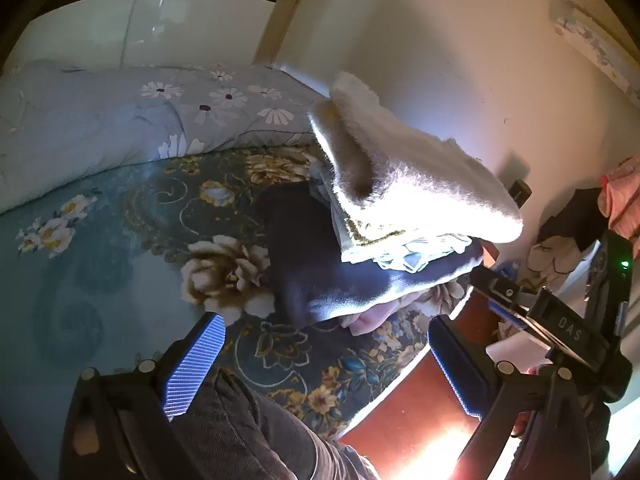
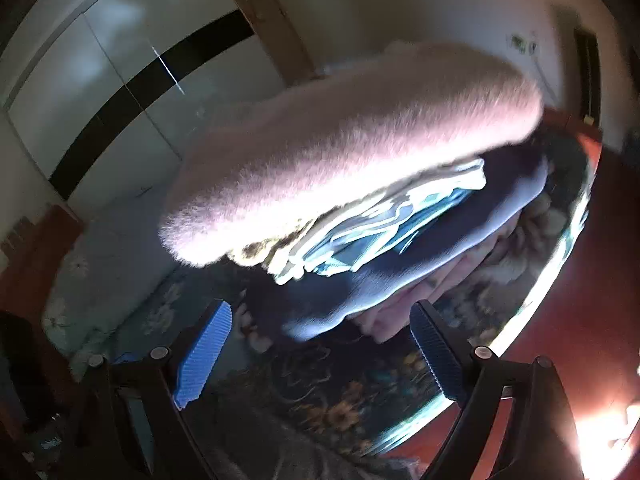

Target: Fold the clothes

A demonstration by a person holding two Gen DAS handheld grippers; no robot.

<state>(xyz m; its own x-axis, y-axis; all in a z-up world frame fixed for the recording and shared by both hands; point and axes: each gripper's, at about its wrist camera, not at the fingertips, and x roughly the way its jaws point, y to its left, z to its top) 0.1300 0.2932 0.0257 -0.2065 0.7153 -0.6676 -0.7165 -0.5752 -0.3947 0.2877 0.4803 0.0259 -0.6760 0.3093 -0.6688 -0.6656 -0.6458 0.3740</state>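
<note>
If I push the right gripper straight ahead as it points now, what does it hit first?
Probably the dark blue garment low in the folded pile, under the fluffy white top piece. The open right gripper aims there; depth is uncertain.

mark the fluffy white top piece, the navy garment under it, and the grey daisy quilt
fluffy white garment (image 1: 420,184), left wrist view, middle of its upper face.
navy garment (image 1: 316,264), left wrist view, its dark near side, low in the stack.
grey daisy quilt (image 1: 120,120), left wrist view, its broad top.

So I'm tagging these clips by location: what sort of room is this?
Most likely a bedroom: a bed with a floral sheet, a rolled flowered quilt, and a pile of folded clothes on it.
</note>
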